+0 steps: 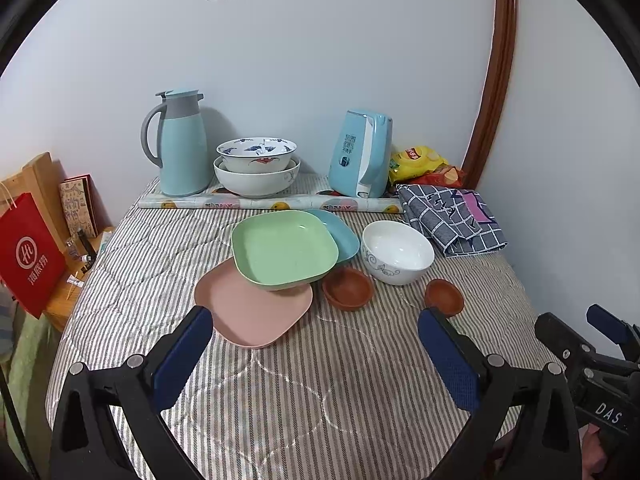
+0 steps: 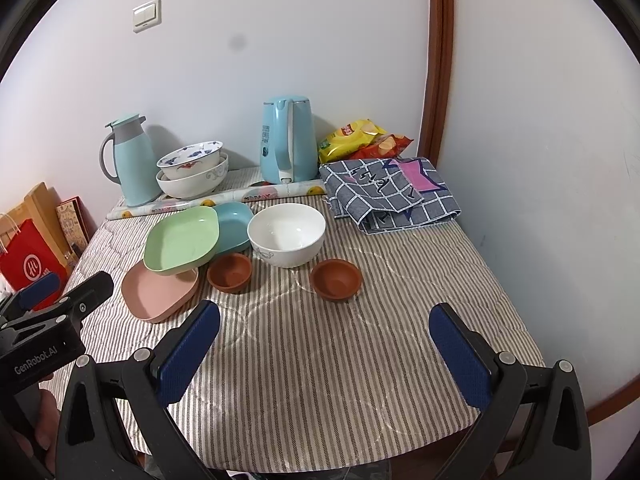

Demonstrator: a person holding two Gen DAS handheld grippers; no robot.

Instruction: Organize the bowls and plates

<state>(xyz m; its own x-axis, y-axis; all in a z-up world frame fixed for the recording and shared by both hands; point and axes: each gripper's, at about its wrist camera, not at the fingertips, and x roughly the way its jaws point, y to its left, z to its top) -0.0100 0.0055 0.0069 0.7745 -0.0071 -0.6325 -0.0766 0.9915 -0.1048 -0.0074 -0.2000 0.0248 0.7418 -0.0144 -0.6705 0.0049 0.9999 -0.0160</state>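
Observation:
A green square plate (image 1: 285, 249) (image 2: 182, 239) lies tilted on a pink plate (image 1: 253, 308) (image 2: 160, 290) and a blue plate (image 1: 340, 232) (image 2: 233, 226). A white bowl (image 1: 397, 252) (image 2: 286, 234) stands to their right. Two small brown bowls (image 1: 348, 289) (image 1: 444, 297) (image 2: 229, 272) (image 2: 335, 279) sit in front. Two stacked white bowls (image 1: 257, 167) (image 2: 192, 171) stand at the back. My left gripper (image 1: 316, 352) is open and empty, near the pink plate. My right gripper (image 2: 325, 356) is open and empty, short of the right brown bowl.
A teal thermos jug (image 1: 182, 144) (image 2: 130, 160), a blue kettle (image 1: 362, 154) (image 2: 288, 140), snack bags (image 1: 420, 162) (image 2: 360, 138) and a folded checked cloth (image 1: 452, 216) (image 2: 390, 194) line the back of the striped tablecloth (image 1: 320, 380) (image 2: 320, 360). A red bag (image 1: 28, 256) stands left.

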